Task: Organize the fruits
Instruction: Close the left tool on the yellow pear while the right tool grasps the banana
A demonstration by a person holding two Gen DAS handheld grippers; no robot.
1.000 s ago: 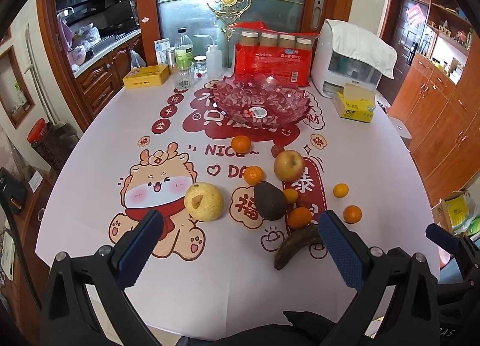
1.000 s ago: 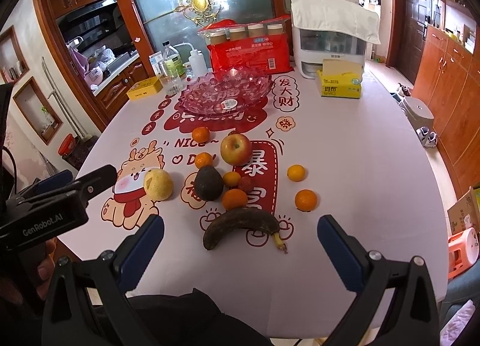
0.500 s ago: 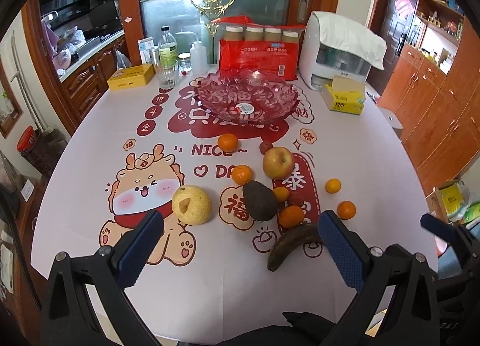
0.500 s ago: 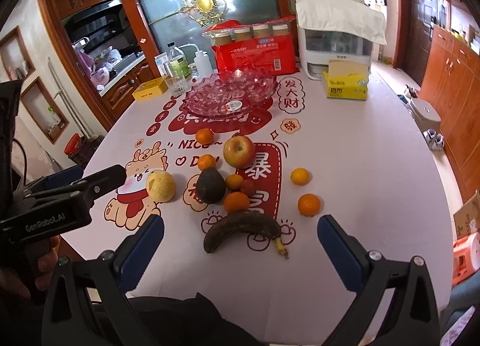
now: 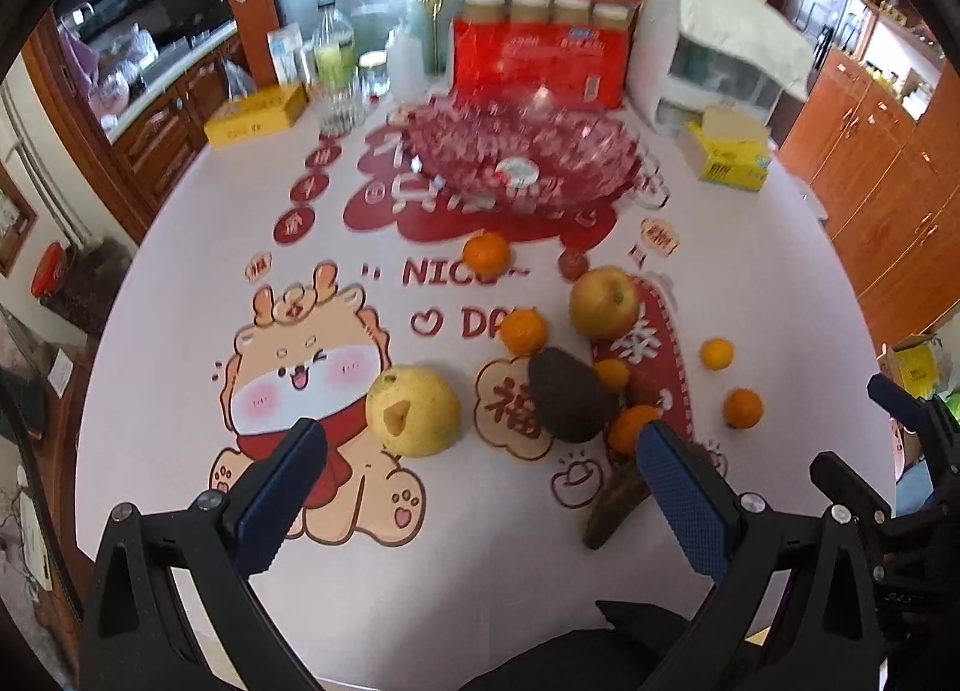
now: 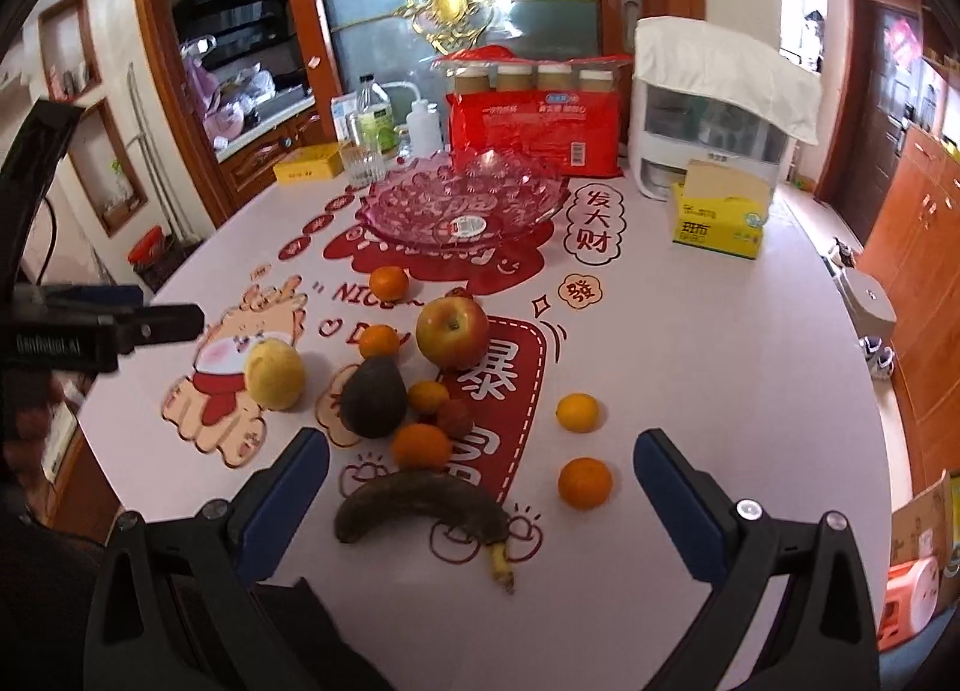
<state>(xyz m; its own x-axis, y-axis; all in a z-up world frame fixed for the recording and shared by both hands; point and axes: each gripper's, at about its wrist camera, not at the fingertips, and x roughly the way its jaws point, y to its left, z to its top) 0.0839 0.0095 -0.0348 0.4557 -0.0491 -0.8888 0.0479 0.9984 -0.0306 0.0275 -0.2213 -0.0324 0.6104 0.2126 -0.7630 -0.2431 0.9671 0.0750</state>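
Your left gripper [image 5: 474, 463] is spread wide with nothing between its blue-padded fingers [image 5: 681, 496], just hanging over the near edge of the white printed-tablecloth surface [image 5: 198, 355]. The big yellow pear [image 5: 413, 410] sits just past its left finger, and the right finger covers part of the dark overripe banana [image 5: 618, 502]. Your right gripper [image 6: 480, 481] is just as wide open and holding nothing either; that same banana [image 6: 420, 508] lies right between its fingers from this angle, but nothing is touching it. All the fruit is loose on the surface: the red-yellow apple [image 6: 452, 329], the dark avocado [image 6: 373, 396] beside the pear [image 6: 275, 374], small oranges clustered around them, one right in front of the avocado [image 6: 420, 445], and two more oranges off to the right, one [image 6: 577, 412] behind the other [image 6: 585, 482]. The pink cut-glass fruit bowl [image 6: 462, 202] sits farther back in the middle of the surface with no fruit in it, in front of the red pack of jars [image 6: 534, 121]. A yellow tissue box [image 6: 717, 211] is off to its right.
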